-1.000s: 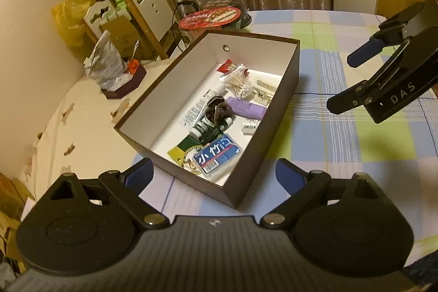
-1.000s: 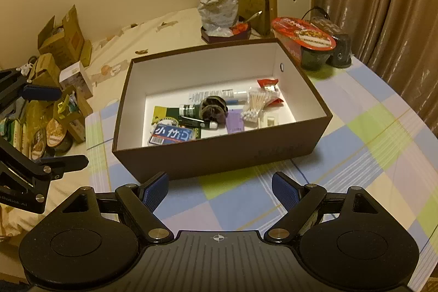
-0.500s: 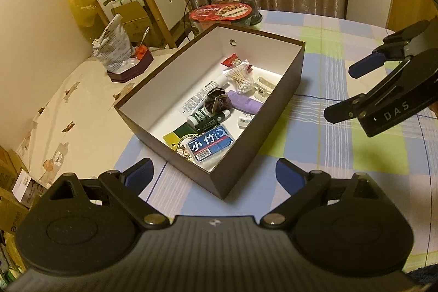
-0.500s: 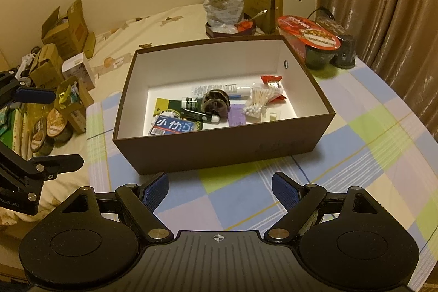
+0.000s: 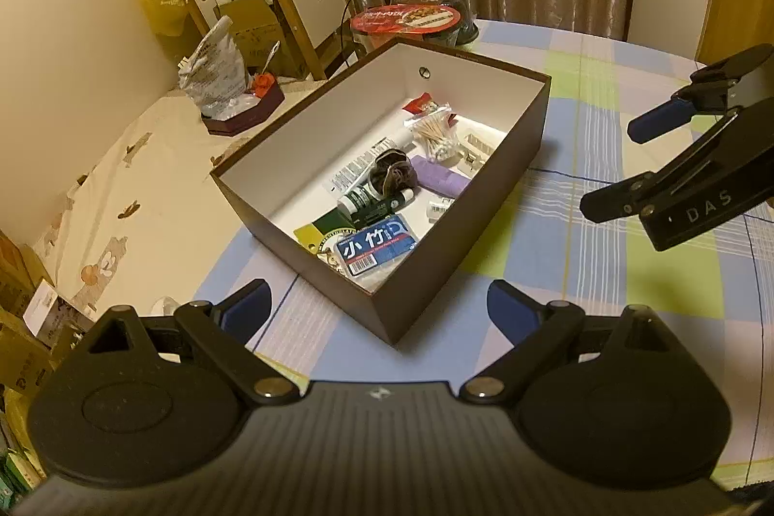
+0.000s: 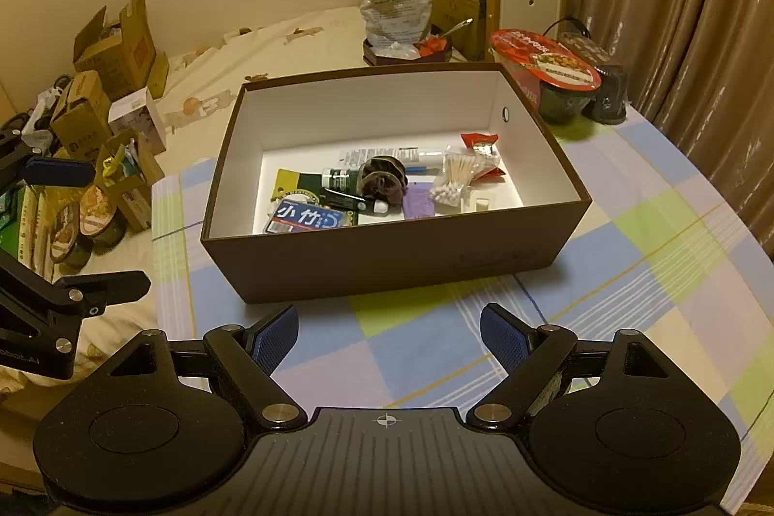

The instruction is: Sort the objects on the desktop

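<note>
With both sets of jaws wide and empty, left gripper [image 5: 377,305] and right gripper [image 6: 389,330] hover over the checked desk [image 6: 653,264]. Brown cardboard box [image 6: 387,259] sits mid-desk, holding blue card pack [image 6: 309,220], cotton swabs [image 6: 454,177], purple pouch [image 6: 418,201].
</note>
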Action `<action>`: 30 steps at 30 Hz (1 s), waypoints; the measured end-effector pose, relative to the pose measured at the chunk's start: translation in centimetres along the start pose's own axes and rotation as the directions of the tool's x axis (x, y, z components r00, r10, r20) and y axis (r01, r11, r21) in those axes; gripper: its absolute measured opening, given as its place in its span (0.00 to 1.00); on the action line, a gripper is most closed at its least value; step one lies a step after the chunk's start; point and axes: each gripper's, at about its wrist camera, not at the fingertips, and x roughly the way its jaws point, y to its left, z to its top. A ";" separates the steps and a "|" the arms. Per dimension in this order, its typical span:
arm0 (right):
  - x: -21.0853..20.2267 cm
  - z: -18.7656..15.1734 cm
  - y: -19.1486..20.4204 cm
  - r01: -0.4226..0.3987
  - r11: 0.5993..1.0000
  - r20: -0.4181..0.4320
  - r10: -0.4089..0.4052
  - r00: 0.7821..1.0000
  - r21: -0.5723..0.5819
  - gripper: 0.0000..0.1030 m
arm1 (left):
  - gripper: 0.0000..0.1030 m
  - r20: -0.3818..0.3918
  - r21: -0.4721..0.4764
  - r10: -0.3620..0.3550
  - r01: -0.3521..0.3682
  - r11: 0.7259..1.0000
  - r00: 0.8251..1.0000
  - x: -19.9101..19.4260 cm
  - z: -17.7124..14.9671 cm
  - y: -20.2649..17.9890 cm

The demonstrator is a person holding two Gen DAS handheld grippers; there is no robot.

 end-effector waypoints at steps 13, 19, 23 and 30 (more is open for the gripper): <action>0.3 -0.1 0.4 0.006 1.000 -0.002 -0.006 1.000 -0.009 0.83 | 0.92 -0.002 -0.044 -0.025 0.025 0.999 1.000 0.2 -0.9 0.1; 0.4 -0.1 0.8 0.004 1.000 -0.002 -0.004 1.000 -0.013 0.83 | 0.92 0.001 -0.074 -0.031 0.031 0.997 1.000 0.1 -1.2 0.3; 0.4 -0.1 1.1 0.003 1.000 0.000 -0.003 1.000 -0.018 0.83 | 0.92 0.003 -0.086 -0.033 0.033 0.996 0.999 0.1 -1.4 0.3; 0.5 -0.1 1.6 0.005 0.999 0.001 -0.005 1.000 -0.033 0.83 | 0.92 0.000 -0.096 -0.031 0.031 0.995 1.000 0.1 -1.8 0.5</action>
